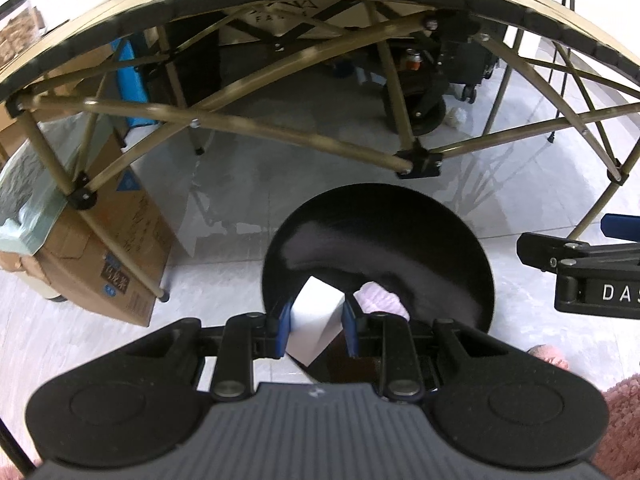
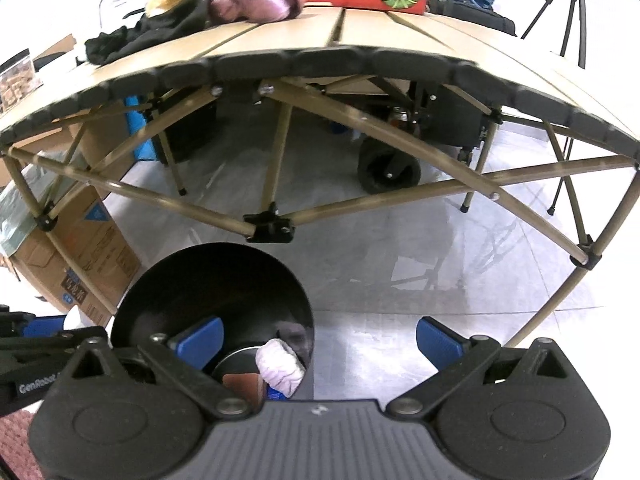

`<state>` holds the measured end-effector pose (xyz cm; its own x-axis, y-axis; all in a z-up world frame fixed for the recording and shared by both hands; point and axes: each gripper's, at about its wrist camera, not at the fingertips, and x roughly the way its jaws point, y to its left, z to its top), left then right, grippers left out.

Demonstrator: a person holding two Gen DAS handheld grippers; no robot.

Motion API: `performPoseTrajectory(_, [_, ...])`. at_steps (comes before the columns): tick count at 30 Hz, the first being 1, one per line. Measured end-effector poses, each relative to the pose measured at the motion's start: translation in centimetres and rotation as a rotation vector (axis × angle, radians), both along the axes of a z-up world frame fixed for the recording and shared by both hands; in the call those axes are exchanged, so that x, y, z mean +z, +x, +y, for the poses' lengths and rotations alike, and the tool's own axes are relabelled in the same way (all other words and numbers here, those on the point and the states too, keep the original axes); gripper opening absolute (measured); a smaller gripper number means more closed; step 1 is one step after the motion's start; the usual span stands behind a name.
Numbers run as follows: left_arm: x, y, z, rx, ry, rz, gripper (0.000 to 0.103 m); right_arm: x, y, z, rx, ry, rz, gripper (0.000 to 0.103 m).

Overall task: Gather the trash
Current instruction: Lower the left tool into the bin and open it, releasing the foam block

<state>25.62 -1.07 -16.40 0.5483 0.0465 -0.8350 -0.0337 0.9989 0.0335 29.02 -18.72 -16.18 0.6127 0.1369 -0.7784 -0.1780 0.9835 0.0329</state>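
White paper (image 1: 314, 320) sat pinched in the left tongs (image 1: 316, 330), held over the near rim of the black bin (image 1: 460, 248) at six o'clock in that view, with a pink wad (image 1: 380, 298) already inside. The right tongs (image 2: 320, 344) hung wide and empty, the bin at their nine o'clock. The drop looked in hand; next, the left tongs needed only to open over the bin.

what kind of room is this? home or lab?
Probably a staged indoor workspace, not a lived-in home: a folding camp table piled with clothes, a cardboard box on the tiled floor, a tripod behind. The black bin sits below the left gripper.
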Motion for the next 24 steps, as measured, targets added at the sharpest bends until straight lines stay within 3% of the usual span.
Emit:
performPoseTrajectory(12, [-0.6, 2.4, -2.6, -0.041, -0.003, 0.001, 0.027, 1.1, 0.1, -3.1, -0.097, 0.015, -0.028, 0.103])
performPoseTrajectory(24, [-2.2, 4.3, -4.2, -0.051, -0.024, 0.052, 0.027, -0.4, 0.9, -5.5, -0.188, 0.089, 0.042, 0.103])
